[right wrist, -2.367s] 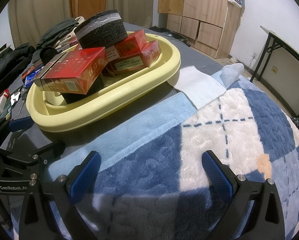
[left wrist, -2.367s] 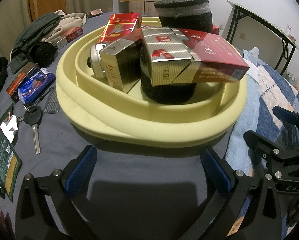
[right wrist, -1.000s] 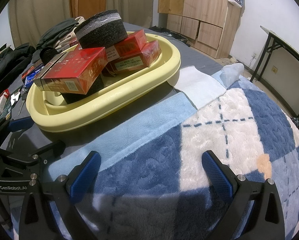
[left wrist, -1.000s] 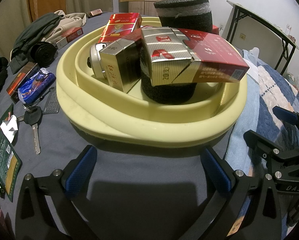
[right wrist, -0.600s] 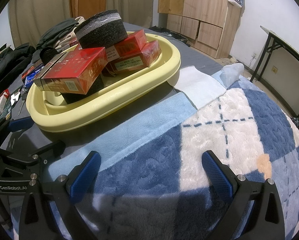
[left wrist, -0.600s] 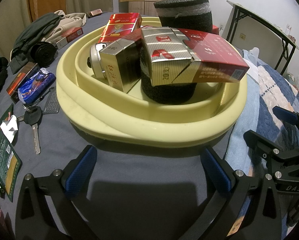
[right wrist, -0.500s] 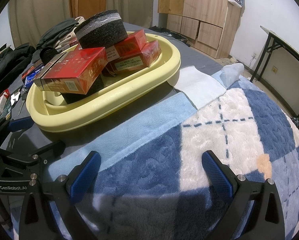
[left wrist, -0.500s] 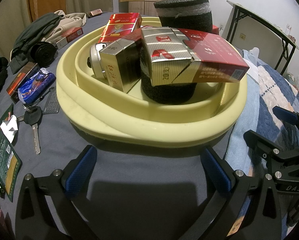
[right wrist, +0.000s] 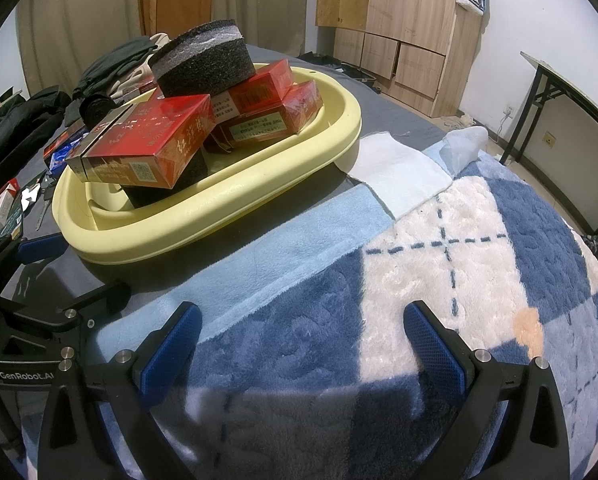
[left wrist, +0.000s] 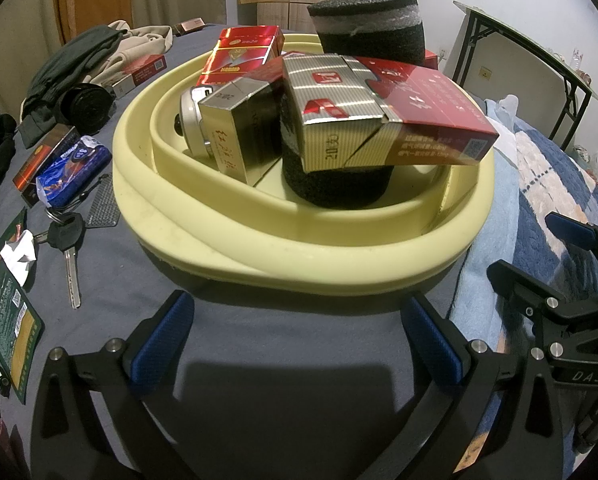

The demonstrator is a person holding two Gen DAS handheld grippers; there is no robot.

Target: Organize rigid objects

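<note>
Cigarette cartons and foam blocks sit heaped in the pale yellow basin (left wrist: 259,248), which fills the centre of the left wrist view and the upper left of the right wrist view. The heap looks like collected work: most rigid pieces lie in one container rather than spread over the bed.

The big red and gold carton (left wrist: 383,116) lies flat across a black foam cylinder (left wrist: 335,184), its long axis running from the picture's centre toward the right edge, its far end overhanging the basin's inside wall. A gold pack (left wrist: 235,132) leans on its side to the left of it. Another foam block (left wrist: 367,28) sits on top at the upper centre, on more red cartons (right wrist: 267,96).

Outside the basin, at the left of the left wrist view, keys (left wrist: 65,236), a blue packet (left wrist: 73,168) and a small red box (left wrist: 43,156) lie on the grey sheet, probably yet to be gathered.

The left gripper (left wrist: 295,344) hovers just before the basin's near rim, fingers spread wide and empty. The right gripper (right wrist: 299,344) hangs over the blue checked blanket (right wrist: 439,264), also released, grasping nothing.
</note>
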